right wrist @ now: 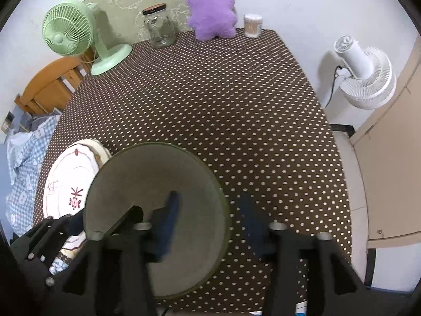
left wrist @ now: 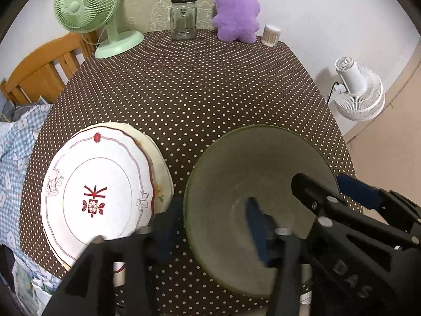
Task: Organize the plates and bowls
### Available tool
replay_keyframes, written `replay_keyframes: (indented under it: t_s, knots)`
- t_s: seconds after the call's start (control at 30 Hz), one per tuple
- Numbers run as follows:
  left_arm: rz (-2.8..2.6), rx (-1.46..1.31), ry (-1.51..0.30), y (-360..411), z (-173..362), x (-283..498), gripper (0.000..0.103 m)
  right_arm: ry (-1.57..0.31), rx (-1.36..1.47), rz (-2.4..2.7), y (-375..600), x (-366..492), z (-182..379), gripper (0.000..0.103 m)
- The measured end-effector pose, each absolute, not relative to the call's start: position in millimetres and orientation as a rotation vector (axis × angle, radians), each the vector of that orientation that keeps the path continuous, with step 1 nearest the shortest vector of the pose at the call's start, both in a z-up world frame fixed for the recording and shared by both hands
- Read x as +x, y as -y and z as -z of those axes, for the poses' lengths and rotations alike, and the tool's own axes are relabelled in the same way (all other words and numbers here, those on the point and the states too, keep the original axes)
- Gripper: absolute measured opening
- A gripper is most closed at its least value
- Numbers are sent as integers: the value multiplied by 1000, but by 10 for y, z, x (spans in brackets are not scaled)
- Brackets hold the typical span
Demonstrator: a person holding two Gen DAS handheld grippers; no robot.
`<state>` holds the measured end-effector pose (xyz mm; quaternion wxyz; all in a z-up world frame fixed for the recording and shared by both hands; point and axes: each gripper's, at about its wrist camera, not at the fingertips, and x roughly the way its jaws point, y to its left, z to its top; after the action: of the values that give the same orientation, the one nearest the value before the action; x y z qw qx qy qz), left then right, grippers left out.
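Both claws stand open astride the green bowl's (left wrist: 252, 163) rim: left claw (left wrist: 213, 226), right claw (right wrist: 210, 226). Stacked plates (left wrist: 105, 189) sit just beside it.

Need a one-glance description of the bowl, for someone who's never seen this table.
Start at the polka-dot table. At its near edge, right of the plate stack, sits the bowl. It's the only deep, plain grey-green dish; the plates are flat and white with red patterns.

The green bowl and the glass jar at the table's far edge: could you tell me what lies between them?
Only bare dotted tablecloth lies between green bowl and glass jar, clearest in the left wrist view.
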<state>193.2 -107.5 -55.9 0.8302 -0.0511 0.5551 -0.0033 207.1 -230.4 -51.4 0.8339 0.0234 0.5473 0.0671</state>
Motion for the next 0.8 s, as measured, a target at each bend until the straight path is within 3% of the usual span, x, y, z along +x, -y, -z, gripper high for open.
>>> replay_keyframes:
  t_s: [0.1,0.3,0.8]
  knots:
    - [3,-127,-1168,1006,562,1924,73,-1149,86,-159,2392,2066,506,75]
    - [8,-117,-1154,976,629,1915,80,-1191,125,-163,2455,2115,646,76]
    - [21,-117,-1198,1046,881,2067,79,-1252,194,-130,2531,2245,933,76]
